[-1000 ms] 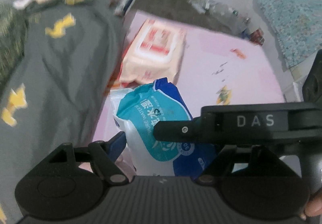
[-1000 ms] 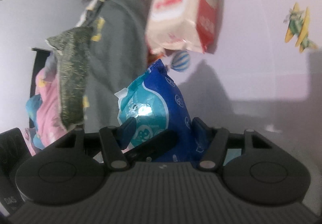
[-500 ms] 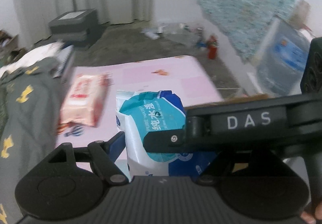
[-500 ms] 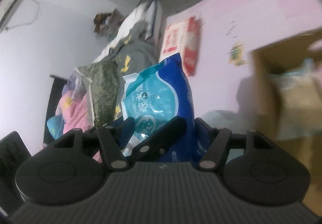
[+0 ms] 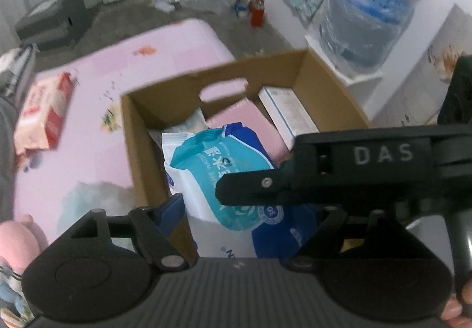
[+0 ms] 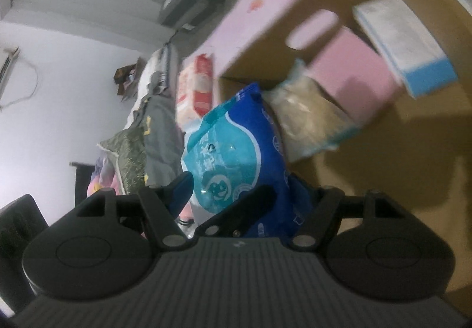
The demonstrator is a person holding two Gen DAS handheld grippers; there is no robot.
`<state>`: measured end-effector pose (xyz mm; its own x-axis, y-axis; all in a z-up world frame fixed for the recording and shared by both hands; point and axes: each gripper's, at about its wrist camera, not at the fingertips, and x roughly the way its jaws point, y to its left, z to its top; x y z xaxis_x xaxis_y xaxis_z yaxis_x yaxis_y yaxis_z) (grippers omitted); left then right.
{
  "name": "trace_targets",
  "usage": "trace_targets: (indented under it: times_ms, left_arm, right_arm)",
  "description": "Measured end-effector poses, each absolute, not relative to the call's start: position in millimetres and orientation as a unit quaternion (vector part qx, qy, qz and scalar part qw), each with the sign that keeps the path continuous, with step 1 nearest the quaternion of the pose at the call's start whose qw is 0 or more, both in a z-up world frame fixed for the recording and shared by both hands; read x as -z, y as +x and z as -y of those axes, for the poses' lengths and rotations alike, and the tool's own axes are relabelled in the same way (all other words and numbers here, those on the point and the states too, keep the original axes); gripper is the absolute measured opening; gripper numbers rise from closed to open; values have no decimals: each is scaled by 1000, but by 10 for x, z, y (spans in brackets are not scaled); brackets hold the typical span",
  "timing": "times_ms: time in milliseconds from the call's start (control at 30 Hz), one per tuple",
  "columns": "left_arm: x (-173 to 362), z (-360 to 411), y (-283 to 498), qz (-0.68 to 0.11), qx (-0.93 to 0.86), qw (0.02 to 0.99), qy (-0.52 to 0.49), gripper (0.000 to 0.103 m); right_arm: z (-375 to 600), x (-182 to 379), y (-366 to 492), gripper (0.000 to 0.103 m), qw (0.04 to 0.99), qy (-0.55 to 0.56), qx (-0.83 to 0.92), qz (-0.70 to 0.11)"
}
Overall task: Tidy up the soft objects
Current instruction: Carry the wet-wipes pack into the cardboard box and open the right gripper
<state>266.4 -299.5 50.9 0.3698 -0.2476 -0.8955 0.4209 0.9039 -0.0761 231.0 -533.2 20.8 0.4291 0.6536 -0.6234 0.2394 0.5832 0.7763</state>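
Note:
Both grippers are shut on one blue and teal wet-wipes pack (image 5: pixel 224 168), also seen in the right wrist view (image 6: pixel 236 157). My left gripper (image 5: pixel 244 210) and my right gripper (image 6: pixel 242 195) hold it over the open cardboard box (image 5: pixel 138 136), near its left wall. The right gripper's body crosses the left wrist view (image 5: pixel 368 168). Inside the box lie a pink box (image 6: pixel 354 68), a white and blue tissue box (image 6: pixel 404 39) and a pale soft pack (image 6: pixel 309 121). A red and white wipes pack (image 5: pixel 41 112) lies on the pink mat (image 5: pixel 165 56).
A large water bottle (image 5: pixel 368 21) stands behind the box on a white stand. Grey clothing (image 6: pixel 159 127) is piled left of the mat. A pink plush toy (image 5: pixel 14 242) sits at the lower left. A grey case (image 5: pixel 53 21) and floor clutter lie beyond the mat.
Both grippers have carried the blue wipes pack from the mat beside the clothing to above the cardboard box. The box now fills the view; the red pack has dropped back to the left.

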Motion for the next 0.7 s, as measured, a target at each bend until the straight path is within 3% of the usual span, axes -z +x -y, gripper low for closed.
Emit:
trace_targets:
  times_ms: [267,400,700]
  left_arm:
    - [6,3021,2640,-554,190,801,128,78]
    - [-24,2892,2564,-552,204,800,118,78]
    - [-465,2381,2355,-506,217,831,82,79]
  right_arm:
    - [5471,505,2170,74,685,480,-125,-534]
    - [5536,857,2099,73,661,512,-107,-538]
    - [5518,566,2021,74,734,416,-80,-531]
